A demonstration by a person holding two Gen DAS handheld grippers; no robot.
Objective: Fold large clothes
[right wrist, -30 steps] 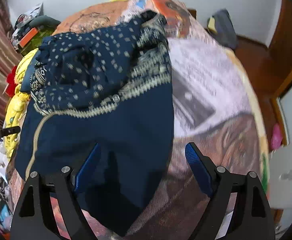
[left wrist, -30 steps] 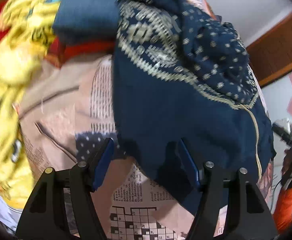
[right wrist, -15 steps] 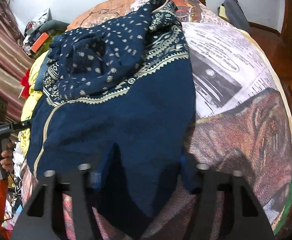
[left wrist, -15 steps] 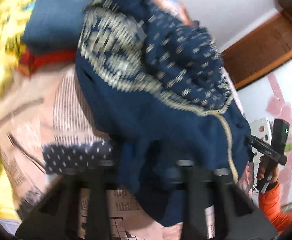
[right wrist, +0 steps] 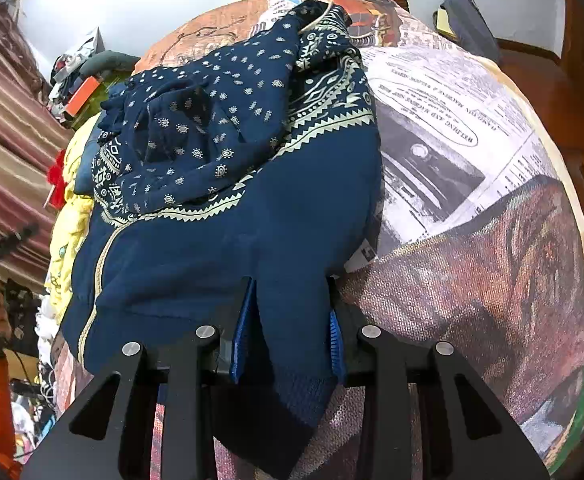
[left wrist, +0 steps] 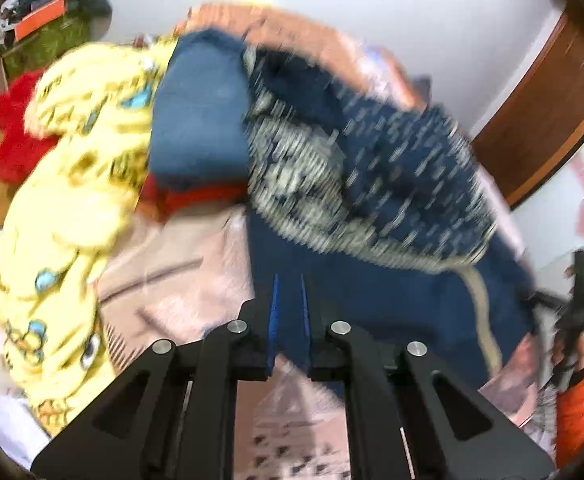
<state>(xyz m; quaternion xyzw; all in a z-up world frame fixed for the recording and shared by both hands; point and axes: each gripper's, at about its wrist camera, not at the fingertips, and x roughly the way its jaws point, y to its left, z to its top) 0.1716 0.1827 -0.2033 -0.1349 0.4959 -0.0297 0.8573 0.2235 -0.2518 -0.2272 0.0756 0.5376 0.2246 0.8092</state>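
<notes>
Navy garment (right wrist: 227, 240) heaped on bed (right wrist: 492, 280). Right gripper (right wrist: 289, 332) and left gripper (left wrist: 287, 320) jaws clenched on hem. Bare newsprint bedspread at 2 o'clock; print too warped to read.

The right gripper (right wrist: 292, 320) pinches a fold at the near hem of the navy garment (right wrist: 227, 216), whose cream-patterned part lies bunched on top, spread over a newspaper-print bedspread (right wrist: 472, 168) with yellow cloth (right wrist: 65, 240) beside it on the left
</notes>
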